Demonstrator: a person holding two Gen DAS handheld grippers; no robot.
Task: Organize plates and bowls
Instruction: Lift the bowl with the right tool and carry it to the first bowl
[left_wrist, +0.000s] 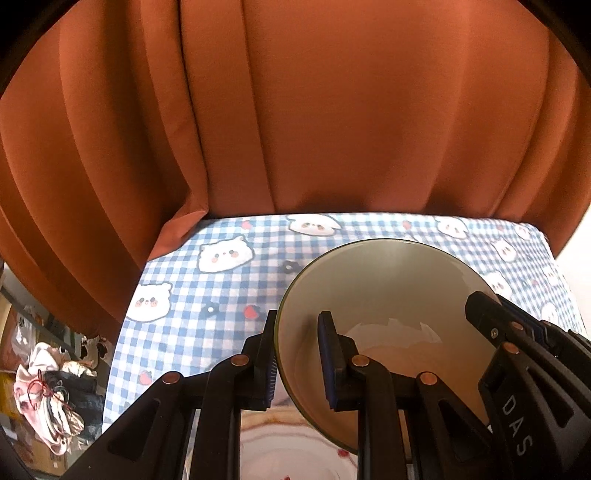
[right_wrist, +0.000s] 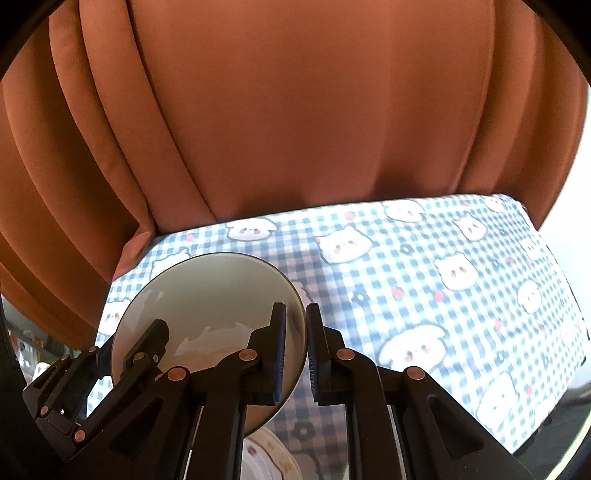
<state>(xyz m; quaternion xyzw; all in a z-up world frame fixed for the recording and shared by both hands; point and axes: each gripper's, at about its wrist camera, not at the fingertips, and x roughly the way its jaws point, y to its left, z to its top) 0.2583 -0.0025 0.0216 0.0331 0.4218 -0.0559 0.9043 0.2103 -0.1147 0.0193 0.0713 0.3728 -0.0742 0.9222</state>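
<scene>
Looks like somebody's home, not a lab. The table (left_wrist: 221, 280) wears a blue checked cloth with cartoon animal faces, heavy rust-orange curtains (left_wrist: 332, 110) hang right behind it, and left of the table there's a heap of clothes (left_wrist: 48, 391).

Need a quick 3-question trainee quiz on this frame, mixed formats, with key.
1. True or false: the bowl is gripped on opposite sides of its rim by both the left hand-held gripper and the right hand-held gripper.
2. What hangs behind the checked tablecloth? A) white wall B) orange curtain C) shelf
3. Fill in: below the bowl, a ____ with a patterned rim shows partly.

Key: 1 true; 2 B; 3 plate
</scene>
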